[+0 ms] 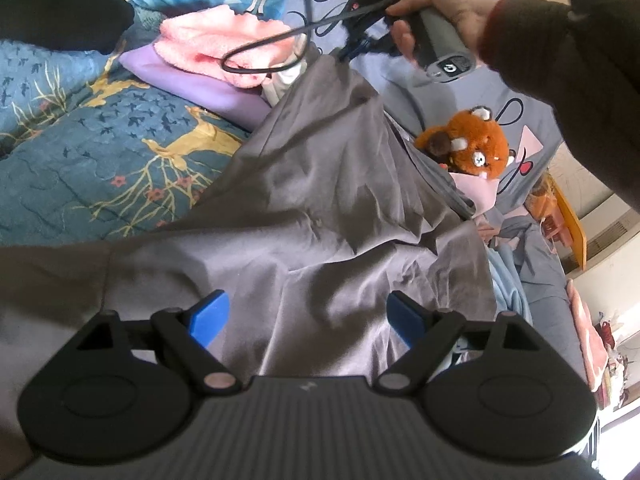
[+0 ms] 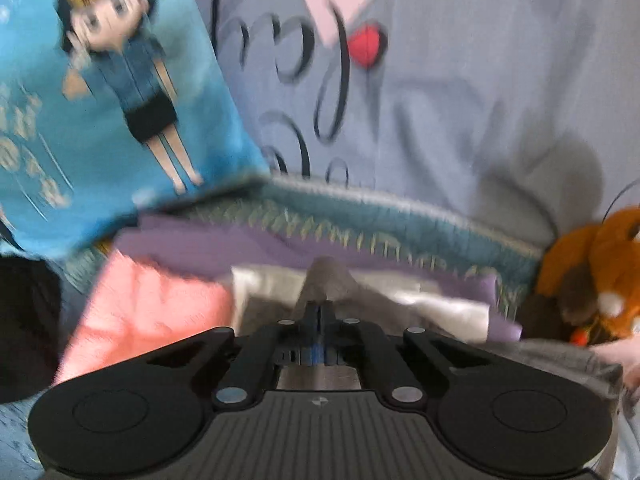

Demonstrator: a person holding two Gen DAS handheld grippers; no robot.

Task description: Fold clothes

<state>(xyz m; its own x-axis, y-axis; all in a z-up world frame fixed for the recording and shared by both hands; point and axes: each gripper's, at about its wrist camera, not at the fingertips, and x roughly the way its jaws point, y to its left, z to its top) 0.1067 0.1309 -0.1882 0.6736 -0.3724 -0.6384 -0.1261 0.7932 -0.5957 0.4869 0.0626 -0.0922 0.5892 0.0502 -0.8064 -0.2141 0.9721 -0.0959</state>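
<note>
Left wrist view, scanning left to right. At 9 o'clock a teal quilt with gold branch print covers the bed; it serves as the working surface. At 11 o'clock sits a stack: one pink fleece item on one lilac folded cloth, apparently finished pieces parked clear of the work area, though that is a judgement. One black garment lies at 10 o'clock. Centre: one grey garment, crumpled, stretched in a ridge from 6 o'clock up to 12 o'clock, where the right gripper pinches its far end; the lift likely serves to straighten the fabric or carry an edge over for a fold. The left gripper hangs over the near end of the garment with its two blue pads spread wide and nothing between them, probably placed to take the near edge. At 2 o'clock the person's hand grips the right tool's handle. One orange plush toy lies at 3 o'clock, just beside the garment. Right wrist view (blurred): one cartoon pillow at 10 o'clock; the fingers closed at centre with a peak of grey cloth nipped between them. Count: two grippers, one garment in hand, one stack of at least two pieces.
</note>
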